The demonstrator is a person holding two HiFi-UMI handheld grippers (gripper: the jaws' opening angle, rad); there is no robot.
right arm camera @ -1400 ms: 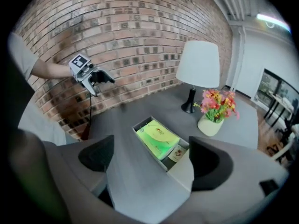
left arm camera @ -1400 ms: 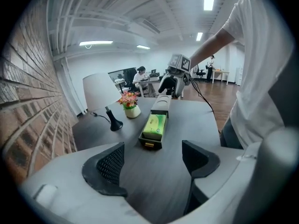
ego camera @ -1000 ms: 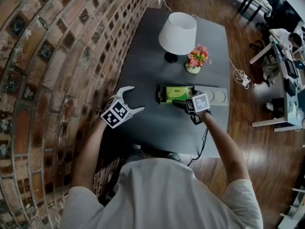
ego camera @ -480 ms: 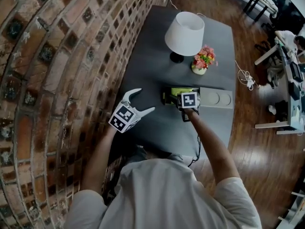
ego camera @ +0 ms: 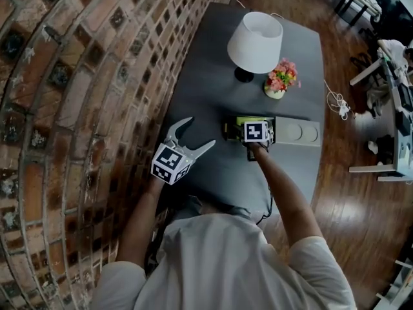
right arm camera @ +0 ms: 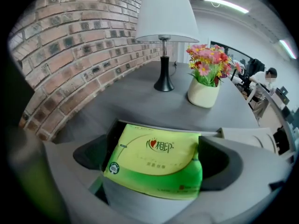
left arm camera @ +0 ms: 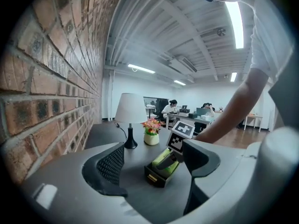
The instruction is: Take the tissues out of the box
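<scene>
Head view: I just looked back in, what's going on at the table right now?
A person is working two handheld grippers over a grey table. The right gripper has its jaws on either side of the green tissue pack, gripping it. The pack sits tilted, partly up out of the dark box. The left gripper hangs open and empty beside it, aimed at the box. The pack is not out yet.
</scene>
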